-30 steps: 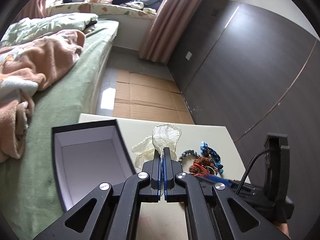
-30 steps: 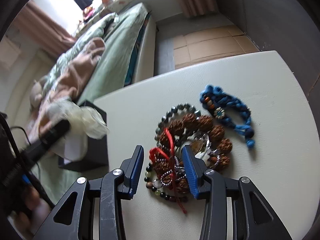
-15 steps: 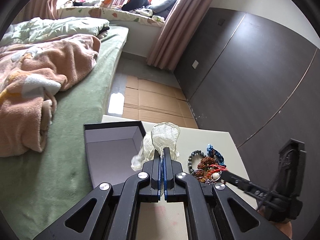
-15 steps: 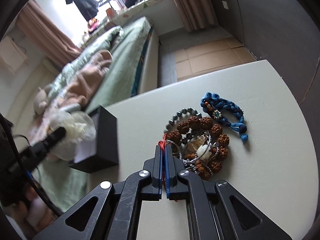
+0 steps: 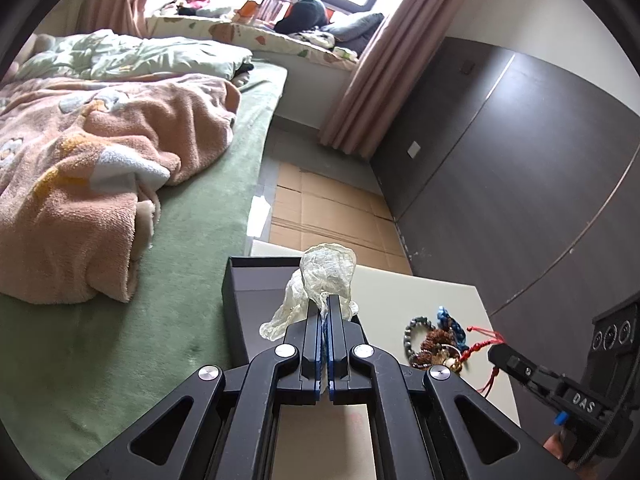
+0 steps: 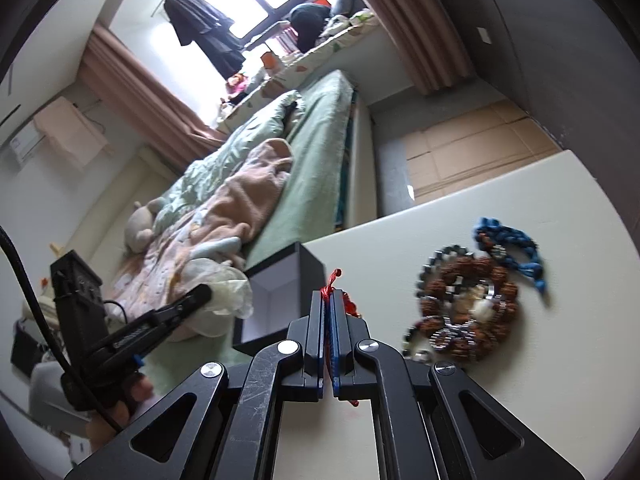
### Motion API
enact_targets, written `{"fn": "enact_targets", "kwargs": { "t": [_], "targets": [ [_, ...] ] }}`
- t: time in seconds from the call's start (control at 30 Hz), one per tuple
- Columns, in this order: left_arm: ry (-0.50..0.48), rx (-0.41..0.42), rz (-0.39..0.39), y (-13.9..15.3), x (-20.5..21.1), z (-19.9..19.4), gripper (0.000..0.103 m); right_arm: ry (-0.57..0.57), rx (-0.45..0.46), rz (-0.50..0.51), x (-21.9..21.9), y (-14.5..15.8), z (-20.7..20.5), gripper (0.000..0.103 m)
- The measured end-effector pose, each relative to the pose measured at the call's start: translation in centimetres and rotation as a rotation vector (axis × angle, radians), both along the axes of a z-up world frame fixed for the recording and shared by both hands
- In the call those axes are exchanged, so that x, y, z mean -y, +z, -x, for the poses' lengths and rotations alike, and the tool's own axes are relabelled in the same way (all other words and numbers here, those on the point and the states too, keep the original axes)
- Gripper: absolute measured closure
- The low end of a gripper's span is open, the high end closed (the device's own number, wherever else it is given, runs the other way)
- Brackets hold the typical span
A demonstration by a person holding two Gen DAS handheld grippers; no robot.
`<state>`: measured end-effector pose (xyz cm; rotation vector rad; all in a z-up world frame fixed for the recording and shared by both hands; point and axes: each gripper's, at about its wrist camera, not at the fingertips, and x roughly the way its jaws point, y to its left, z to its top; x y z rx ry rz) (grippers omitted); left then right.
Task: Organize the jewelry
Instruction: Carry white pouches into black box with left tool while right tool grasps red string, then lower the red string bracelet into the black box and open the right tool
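Cataloguing one moment of jewelry sorting on a cream table (image 6: 520, 208).

Item 1: left gripper (image 5: 328, 312), lower centre of the left wrist view. Jaws pressed together on a crumpled clear plastic bag (image 5: 326, 272), which stands up limp above the tips, in front of the open dark box (image 5: 236, 292).

Item 2: right gripper (image 6: 330, 304), lower centre of the right wrist view. Jaws clamped on a red cord (image 6: 332, 280); a short knotted end pokes out above the tips, more cord shows beside and below the jaws. What hangs beneath cannot be told.

Item 3: jewelry pile (image 6: 466, 312), right of the right wrist view, lying on the table. Brown seed beads, a dark bead string, a pale pendant, tangled together and somewhat blurred. Blue braided bracelet (image 6: 516, 246) touching its upper edge.

Item 4: box, left of centre in that view, at the table edge, pale interior visible.

Handling note: likely light, loose and flexible pieces; strands snag on each other, so lifting one may drag neighbours. Best hold is judged to be a single cord or bead run at the pile's outer edge, not the pendant. Bag is flimsy and slippery; grip near its mouth.
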<state>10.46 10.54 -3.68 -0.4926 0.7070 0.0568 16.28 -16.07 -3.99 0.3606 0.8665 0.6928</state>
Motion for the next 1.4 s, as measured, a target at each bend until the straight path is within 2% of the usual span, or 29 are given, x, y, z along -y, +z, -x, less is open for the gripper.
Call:
{"fn": "enact_targets", "kwargs": {
  "t": [0.13, 0.2, 0.27, 0.3, 0.33, 0.8, 1.0, 1.03, 1.1, 1.13, 1.17, 1.27, 1.33, 1.4],
  "targets": [
    [0.02, 0.026, 0.081, 0.1, -1.2, -0.5, 0.1, 0.013, 0.007, -0.004, -1.5, -0.2, 0.3, 0.099],
    [0.018, 0.027, 0.083, 0.2, -1.2, -0.8, 0.084, 0.024, 0.009, -0.009, -2.1, -0.3, 0.4, 0.099],
    [0.027, 0.028, 0.084, 0.2, -1.3, -1.1, 0.032, 0.036, 0.012, -0.013, -2.6, -0.3, 0.5, 0.099],
    [0.04, 0.035, 0.084, 0.2, -1.4, -1.0, 0.025, 0.043, 0.013, -0.014, -2.9, -0.3, 0.5, 0.099],
    [0.061, 0.048, 0.085, 0.3, -1.6, -0.8, 0.022, 0.054, 0.016, -0.017, -3.4, -0.2, 0.5, 0.099],
    [0.195, 0.054, 0.146, 0.3, -5.3, 1.8, 0.022, 0.173, 0.023, -0.057, -8.6, 0.5, -0.3, 0.099],
    [0.252, 0.059, 0.142, -0.1, -6.1, 2.9, 0.022, 0.22, -0.03, -0.126, -11.9, -0.5, -1.7, 0.099],
    [0.251, 0.064, 0.13, -0.1, -6.0, 2.9, 0.022, 0.22, -0.046, -0.118, -12.3, -1.0, -1.9, 0.097],
    [0.246, 0.074, 0.076, 0.1, -5.5, 2.9, 0.022, 0.207, -0.096, -0.052, -13.0, -2.6, -2.6, 0.081],
    [0.244, 0.077, 0.056, 0.1, -5.3, 2.9, 0.022, 0.191, -0.127, -0.016, -12.8, -3.5, -2.9, 0.062],
    [0.237, 0.08, 0.037, 0.2, -5.0, 2.8, 0.022, 0.173, -0.142, 0.001, -12.4, -4.0, -3.1, 0.048],
    [0.213, 0.094, 0.023, 0.5, -4.4, 2.8, 0.022, 0.14, -0.134, 0.003, -10.3, -3.9, -3.2, 0.035],
    [0.196, 0.104, 0.056, 0.5, -3.9, 2.7, 0.022, 0.101, -0.117, -0.004, -8.2, -3.1, -3.1, 0.029],
    [0.17, 0.098, 0.089, 0.3, -3.5, 2.5, 0.022, 0.06, -0.098, -0.008, -6.3, -2.3, -2.8, 0.028]
  ]
}}
